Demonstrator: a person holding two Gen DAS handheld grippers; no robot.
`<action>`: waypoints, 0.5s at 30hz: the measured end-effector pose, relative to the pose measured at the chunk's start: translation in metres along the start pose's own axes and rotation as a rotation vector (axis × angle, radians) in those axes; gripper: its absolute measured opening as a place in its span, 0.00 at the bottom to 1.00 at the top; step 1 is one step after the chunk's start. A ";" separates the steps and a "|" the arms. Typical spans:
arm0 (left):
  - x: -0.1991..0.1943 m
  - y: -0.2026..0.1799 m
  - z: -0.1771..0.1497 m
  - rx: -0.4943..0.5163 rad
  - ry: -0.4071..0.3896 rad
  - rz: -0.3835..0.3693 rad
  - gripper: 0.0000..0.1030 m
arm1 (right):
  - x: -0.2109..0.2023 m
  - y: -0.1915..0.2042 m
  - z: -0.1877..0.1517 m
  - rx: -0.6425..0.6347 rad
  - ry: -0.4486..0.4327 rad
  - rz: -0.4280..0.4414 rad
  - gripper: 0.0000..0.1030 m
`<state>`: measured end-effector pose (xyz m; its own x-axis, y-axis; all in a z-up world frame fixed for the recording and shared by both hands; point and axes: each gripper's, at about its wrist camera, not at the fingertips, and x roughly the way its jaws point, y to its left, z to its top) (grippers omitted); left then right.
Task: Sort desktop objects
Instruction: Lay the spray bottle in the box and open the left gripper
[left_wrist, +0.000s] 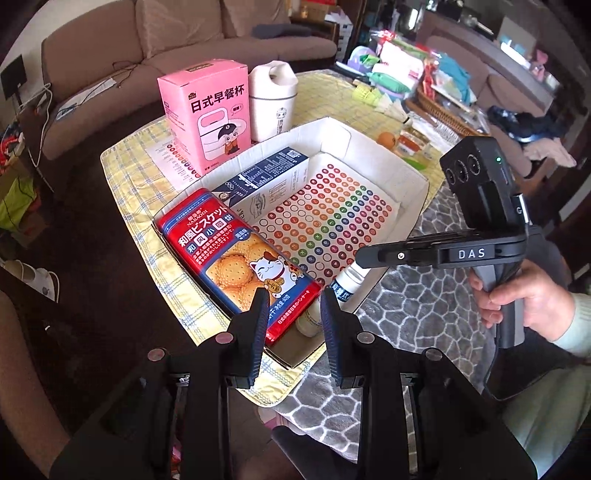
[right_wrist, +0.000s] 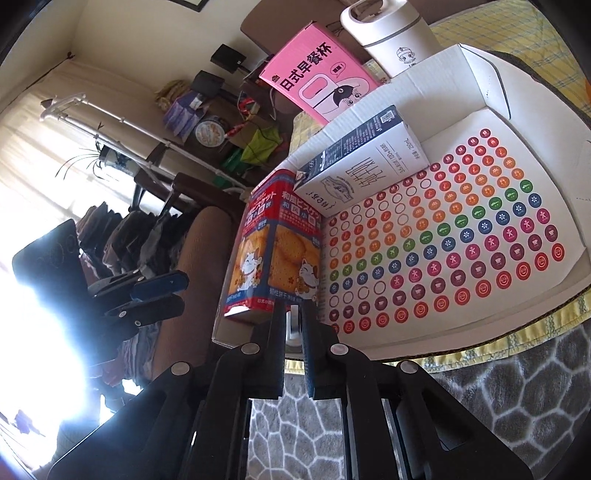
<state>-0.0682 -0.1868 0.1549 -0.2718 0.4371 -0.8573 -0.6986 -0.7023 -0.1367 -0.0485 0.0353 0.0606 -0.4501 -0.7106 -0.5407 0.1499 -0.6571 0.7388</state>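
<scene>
While the biscuit box (left_wrist: 236, 258) lies inside the white tray (left_wrist: 413, 177), the left gripper (left_wrist: 291, 295) hovers slightly open and empty; the right gripper (right_wrist: 293, 314) pinches a small white bottle (right_wrist: 293, 326).

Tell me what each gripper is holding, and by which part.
The right gripper pinches the small white bottle at its upper end. The left gripper is open and holds nothing.

One white tray (left_wrist: 413, 177) on the table holds one biscuit box (left_wrist: 236, 258), one milk carton (left_wrist: 266, 177), two small bottles (left_wrist: 349, 280) at its near edge and one sticker sheet (left_wrist: 332, 218), while outside its far edge stand one pink box (left_wrist: 207, 114) and one white flask (left_wrist: 273, 99).
</scene>
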 end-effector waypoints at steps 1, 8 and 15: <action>0.000 -0.001 0.000 -0.001 -0.004 -0.001 0.25 | 0.003 0.002 -0.001 -0.002 0.016 -0.003 0.08; 0.007 -0.012 0.000 0.007 0.009 0.000 0.25 | -0.019 0.024 0.011 -0.154 0.065 -0.229 0.18; 0.004 -0.019 0.007 0.019 -0.007 -0.013 0.26 | -0.039 0.021 0.042 -0.229 0.060 -0.311 0.35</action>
<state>-0.0608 -0.1675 0.1574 -0.2670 0.4498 -0.8523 -0.7146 -0.6858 -0.1381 -0.0644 0.0598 0.1142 -0.4539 -0.4779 -0.7520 0.2099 -0.8776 0.4310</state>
